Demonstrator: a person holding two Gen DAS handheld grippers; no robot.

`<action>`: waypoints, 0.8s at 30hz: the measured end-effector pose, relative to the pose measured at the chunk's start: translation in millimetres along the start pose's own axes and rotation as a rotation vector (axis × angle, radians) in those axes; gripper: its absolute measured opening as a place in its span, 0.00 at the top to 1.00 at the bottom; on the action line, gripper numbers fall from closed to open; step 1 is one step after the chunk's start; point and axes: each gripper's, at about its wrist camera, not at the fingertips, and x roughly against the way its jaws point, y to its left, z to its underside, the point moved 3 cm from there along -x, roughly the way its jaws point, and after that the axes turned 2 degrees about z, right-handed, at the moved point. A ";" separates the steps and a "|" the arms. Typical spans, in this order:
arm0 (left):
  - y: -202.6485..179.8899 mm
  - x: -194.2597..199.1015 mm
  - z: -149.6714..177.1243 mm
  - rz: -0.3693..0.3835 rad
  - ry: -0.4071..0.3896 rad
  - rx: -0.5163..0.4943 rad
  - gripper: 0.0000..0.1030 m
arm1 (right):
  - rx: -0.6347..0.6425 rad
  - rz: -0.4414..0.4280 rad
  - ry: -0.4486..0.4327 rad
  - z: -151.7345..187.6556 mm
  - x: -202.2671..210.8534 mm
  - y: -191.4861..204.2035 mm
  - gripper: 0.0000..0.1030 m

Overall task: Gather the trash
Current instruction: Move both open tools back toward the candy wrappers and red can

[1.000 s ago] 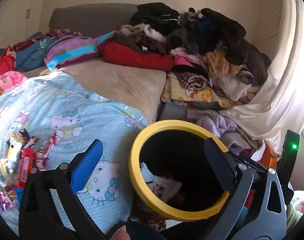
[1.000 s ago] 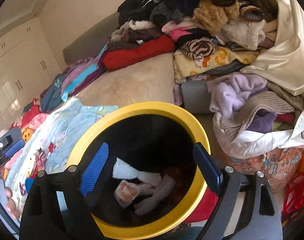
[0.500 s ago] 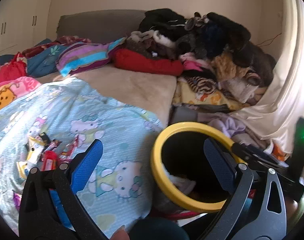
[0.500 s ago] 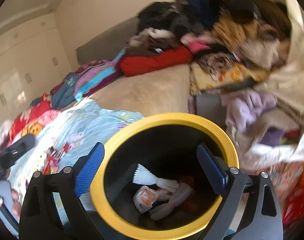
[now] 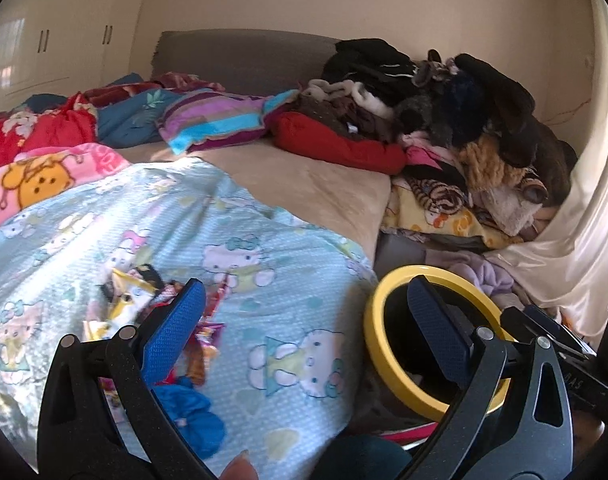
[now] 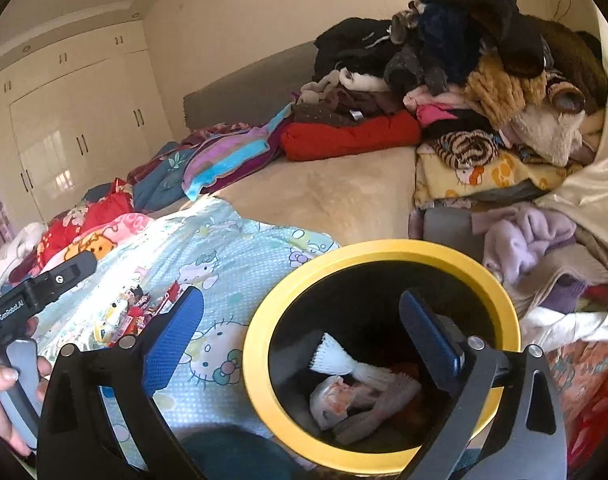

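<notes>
A heap of colourful snack wrappers [image 5: 143,304] lies on the light-blue cartoon-cat blanket [image 5: 243,248]. My left gripper [image 5: 306,320] hovers open just right of the heap, its left finger [image 5: 175,328] over the heap's edge, with nothing between the jaws. A black bin with a yellow rim [image 6: 263,320] stands beside the bed and holds white and crumpled wrappers [image 6: 336,396]. My right gripper [image 6: 301,332] hangs above the bin's left rim; its jaws are opening with nothing between them. From that view the wrapper heap [image 6: 131,312] lies to the left.
A tall pile of clothes [image 5: 444,120] fills the bed's far right, and folded blankets [image 5: 207,120] lie along the grey headboard [image 5: 243,56]. A blue crumpled item [image 5: 187,412] sits at the blanket's near edge. A hand [image 6: 7,380] holds the left tool's handle. Cream wardrobes [image 6: 63,128] line the left wall.
Both views swung left: the bin slid right and the wrapper heap came toward the left gripper's left finger. The right gripper's jaws spread a little wider above the bin.
</notes>
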 end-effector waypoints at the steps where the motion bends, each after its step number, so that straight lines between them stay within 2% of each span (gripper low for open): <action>1: 2.5 2.0 -0.4 -0.007 -0.006 -0.004 0.10 | 0.013 0.010 -0.006 0.2 0.5 2.4 0.07; 4: 9.3 6.1 -1.3 -0.030 -0.026 -0.020 0.10 | 0.041 0.019 -0.023 1.8 2.3 9.3 0.07; 13: 31.4 11.7 -4.0 -0.066 -0.041 -0.007 0.10 | 0.073 -0.031 -0.015 2.7 1.0 33.7 0.07; 24: 60.2 14.3 -6.1 -0.093 -0.042 0.036 0.10 | 0.154 -0.105 -0.009 6.2 -3.7 93.3 0.06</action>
